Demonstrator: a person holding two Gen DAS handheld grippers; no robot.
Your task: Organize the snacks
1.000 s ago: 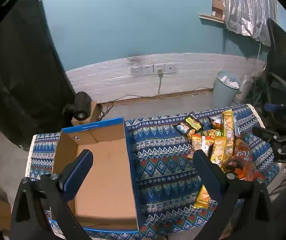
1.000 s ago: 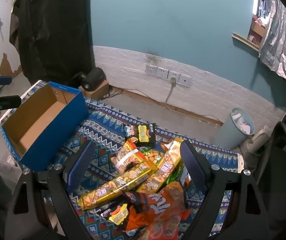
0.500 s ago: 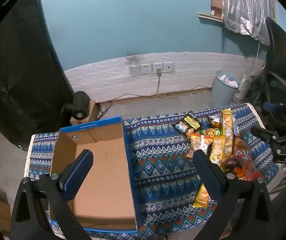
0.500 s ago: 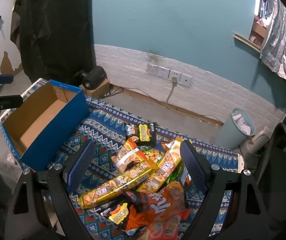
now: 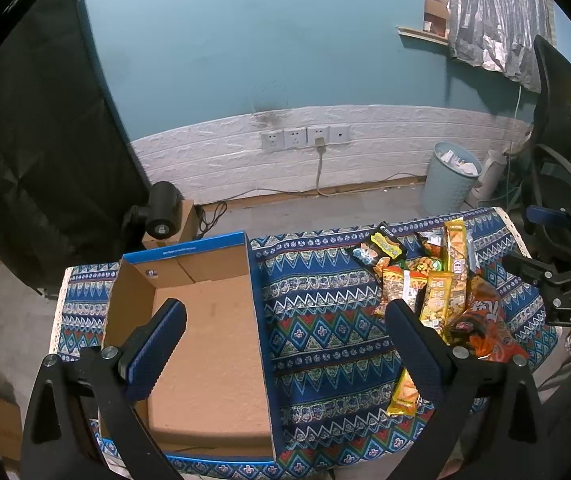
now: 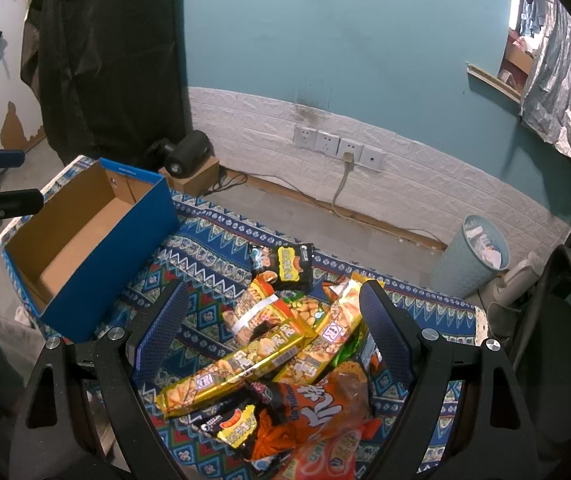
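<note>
Two grippers: the left gripper [image 5: 281,332] hangs with jaws spread wide and empty, above the box's right wall; the right gripper [image 6: 273,320] likewise gapes empty over the pile.
Snacks: a heap of yellow, orange and black foil snack packets [image 6: 281,356] lies at the right end of the blue patterned tablecloth [image 5: 321,320].
Box: the open blue cardboard box [image 5: 205,340] sits at the left end, empty.
Free room: a bare strip of cloth separates box and heap.

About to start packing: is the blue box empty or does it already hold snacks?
Empty. The blue box shows only its bare cardboard floor; the snacks all lie on the patterned cloth beside it.
</note>
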